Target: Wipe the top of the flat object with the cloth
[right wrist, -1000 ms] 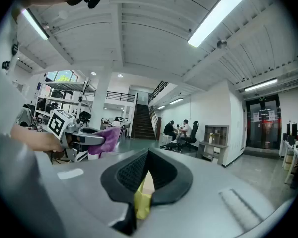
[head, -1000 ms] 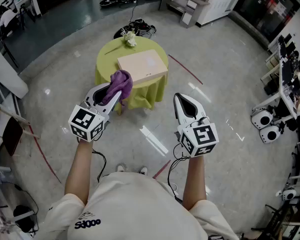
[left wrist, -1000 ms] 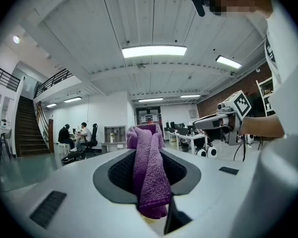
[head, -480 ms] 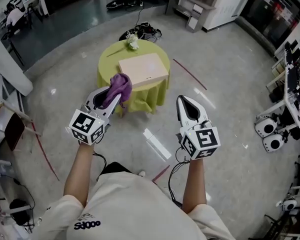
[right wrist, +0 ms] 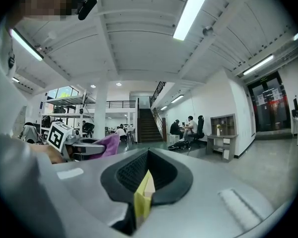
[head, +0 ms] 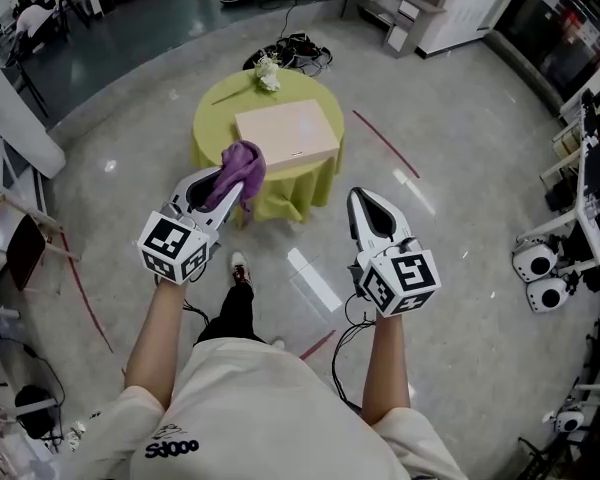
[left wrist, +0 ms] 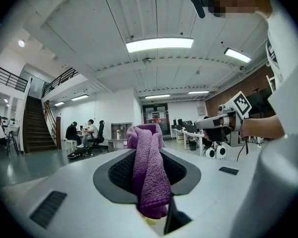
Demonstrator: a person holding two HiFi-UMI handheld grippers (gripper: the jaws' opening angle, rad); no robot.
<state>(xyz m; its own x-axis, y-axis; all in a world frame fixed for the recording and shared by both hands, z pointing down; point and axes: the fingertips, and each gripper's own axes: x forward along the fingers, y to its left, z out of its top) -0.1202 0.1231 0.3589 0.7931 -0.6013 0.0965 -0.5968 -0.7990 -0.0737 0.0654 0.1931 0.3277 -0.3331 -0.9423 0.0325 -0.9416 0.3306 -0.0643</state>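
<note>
Currently pinching purple cloth in left gripper; right gripper jaws pressed together, empty; flat beige box on green round table at 12 o'clock.

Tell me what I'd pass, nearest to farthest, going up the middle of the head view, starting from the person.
White shirt → shoe → purple cloth → flat beige object lying on the green table → white flowers → black cables.
</note>
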